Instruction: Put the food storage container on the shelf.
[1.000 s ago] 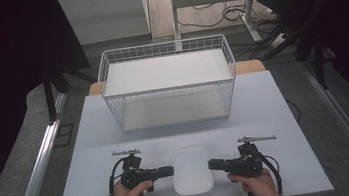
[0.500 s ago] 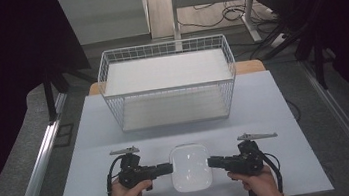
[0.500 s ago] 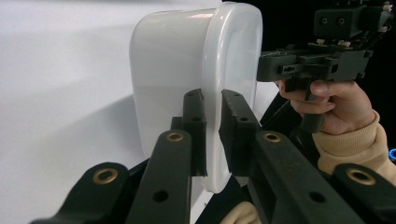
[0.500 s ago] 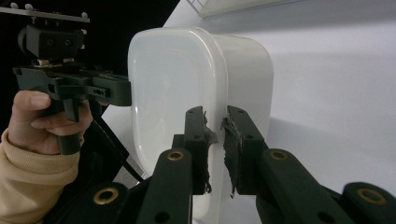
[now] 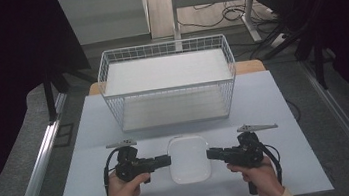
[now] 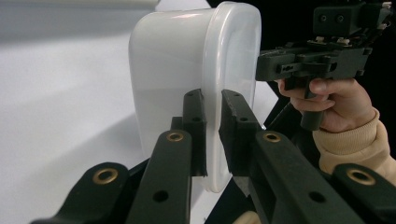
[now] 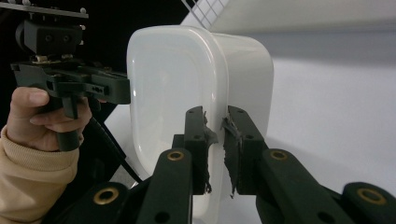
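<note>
Left gripper (image 5: 162, 161) fingers clenched on left rim of white rounded plastic container (image 5: 188, 158). Container between both grippers, near middle of white surface (image 5: 273, 101), in front of white wire basket (image 5: 168, 86). Right gripper (image 5: 214, 154) clenched on right rim. Since earlier frame, container and both hands sit slightly higher.

A white table (image 5: 275, 116) carries a wire basket (image 5: 168, 83) (at its far edge).

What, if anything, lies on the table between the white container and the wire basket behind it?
Nothing visible. The white container is clamped on opposite edges by the left claw and the right claw. The strip of table up to the wire basket is bare, and the basket's top is open.
</note>
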The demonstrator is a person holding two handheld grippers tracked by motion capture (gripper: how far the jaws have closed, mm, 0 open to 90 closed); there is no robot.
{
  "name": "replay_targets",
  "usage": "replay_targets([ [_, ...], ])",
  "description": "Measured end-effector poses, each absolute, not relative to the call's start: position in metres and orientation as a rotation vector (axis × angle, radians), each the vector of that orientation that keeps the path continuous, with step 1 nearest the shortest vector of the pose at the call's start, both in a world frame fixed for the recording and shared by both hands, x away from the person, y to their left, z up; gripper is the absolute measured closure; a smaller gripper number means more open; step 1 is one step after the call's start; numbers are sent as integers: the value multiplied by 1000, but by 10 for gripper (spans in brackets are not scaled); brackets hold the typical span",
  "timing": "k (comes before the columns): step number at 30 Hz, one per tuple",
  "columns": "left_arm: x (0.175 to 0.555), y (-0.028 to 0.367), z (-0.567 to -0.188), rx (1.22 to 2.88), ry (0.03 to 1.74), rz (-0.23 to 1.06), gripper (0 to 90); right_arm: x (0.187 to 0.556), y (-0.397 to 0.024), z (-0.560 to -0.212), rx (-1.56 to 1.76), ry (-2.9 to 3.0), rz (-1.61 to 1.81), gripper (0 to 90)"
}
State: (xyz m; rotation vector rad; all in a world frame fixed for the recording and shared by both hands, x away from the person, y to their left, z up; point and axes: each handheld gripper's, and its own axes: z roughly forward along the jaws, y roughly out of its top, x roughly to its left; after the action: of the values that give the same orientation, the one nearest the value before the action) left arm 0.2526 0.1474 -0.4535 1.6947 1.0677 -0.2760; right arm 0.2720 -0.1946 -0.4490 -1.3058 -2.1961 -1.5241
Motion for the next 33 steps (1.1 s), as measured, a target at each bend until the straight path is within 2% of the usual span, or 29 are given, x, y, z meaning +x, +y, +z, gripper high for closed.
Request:
replay_targets([
  [22, 283, 148, -400, 1693, 996, -191, 819, 302, -194, -395, -1264, -2243, -1633, 794],
  [33, 294, 150, -388, 1691, 989, -178, 819, 313, -191, -383, -1257, -2252, -1648, 794],
])
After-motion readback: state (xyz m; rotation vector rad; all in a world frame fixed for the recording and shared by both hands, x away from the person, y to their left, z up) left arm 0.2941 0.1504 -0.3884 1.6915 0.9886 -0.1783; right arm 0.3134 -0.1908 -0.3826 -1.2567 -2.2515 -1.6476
